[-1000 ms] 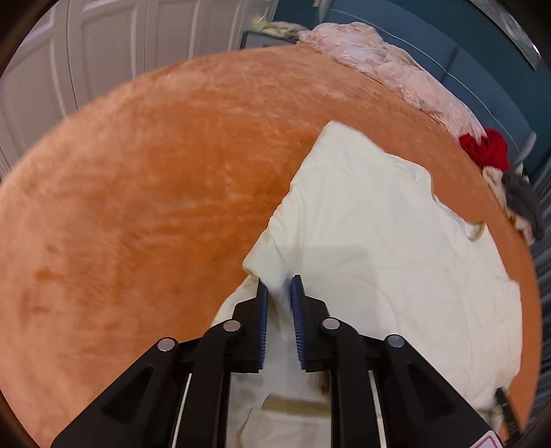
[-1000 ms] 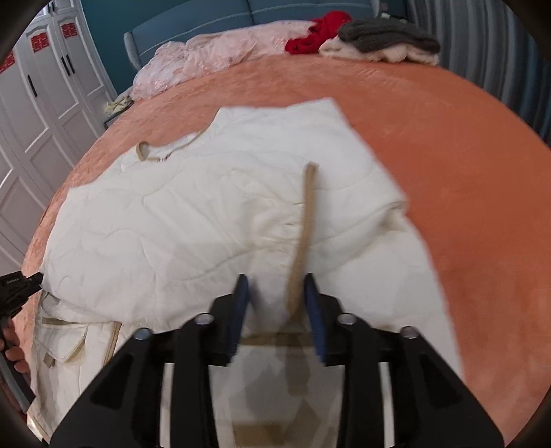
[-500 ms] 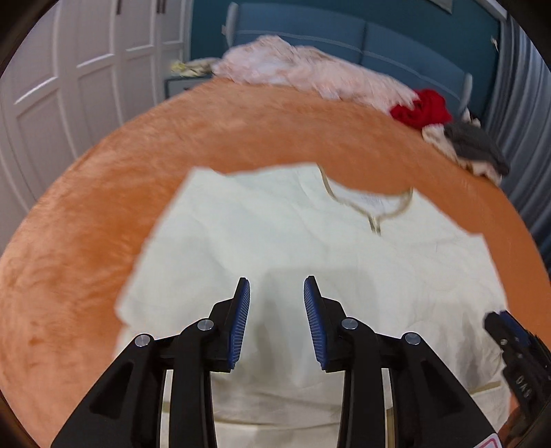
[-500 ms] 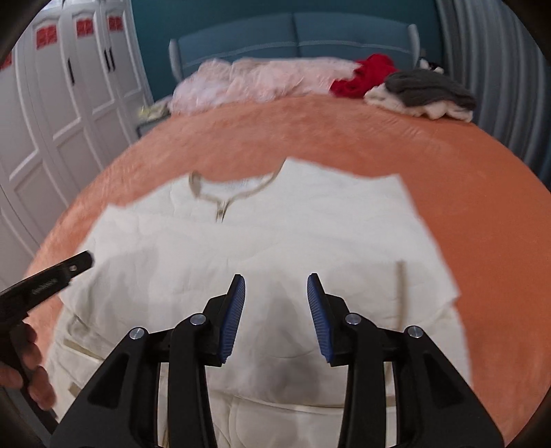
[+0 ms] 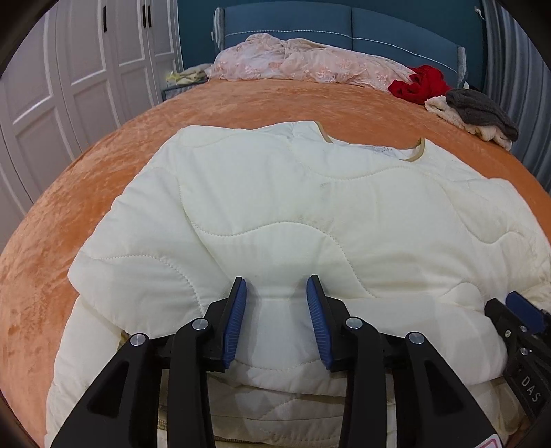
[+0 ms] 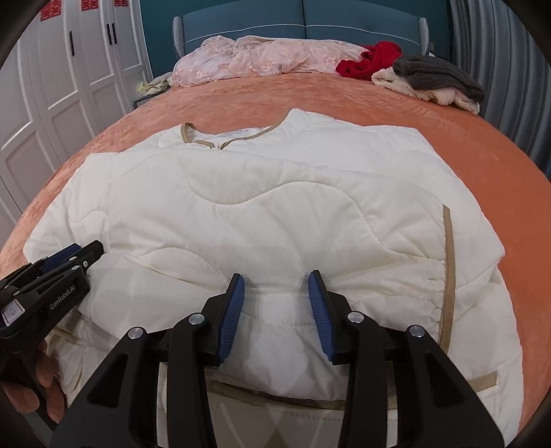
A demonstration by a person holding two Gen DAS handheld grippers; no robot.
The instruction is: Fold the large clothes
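Basically both grippers hover over a cream quilted jacket [image 5: 310, 220] spread on the orange bedspread [image 5: 86, 193], filling the centre and lower part of both frames. Left gripper [image 5: 276, 303] at lower centre of the left view, blue-padded fingers [image 5: 234, 317] spread wide, nothing between them, tips just above a fold edge of the jacket. Right gripper [image 6: 275, 299] same pose in the right view, fingers [image 6: 318, 310] wide apart, nothing gripped. Jacket neckline with tan trim [image 6: 220, 139] sits toward the upper centre; a tan-edged cuff [image 6: 446, 268] lies folded across at right of the right view. Sleeves look folded in over the body. Pink lacy fabric [image 5: 303, 62], a red garment [image 5: 420, 84] and a grey knit [image 5: 482, 110] on a pale fleece piece lie at the top, by the blue headboard [image 5: 344, 24]. White wardrobe doors [image 5: 69, 86] at upper left.
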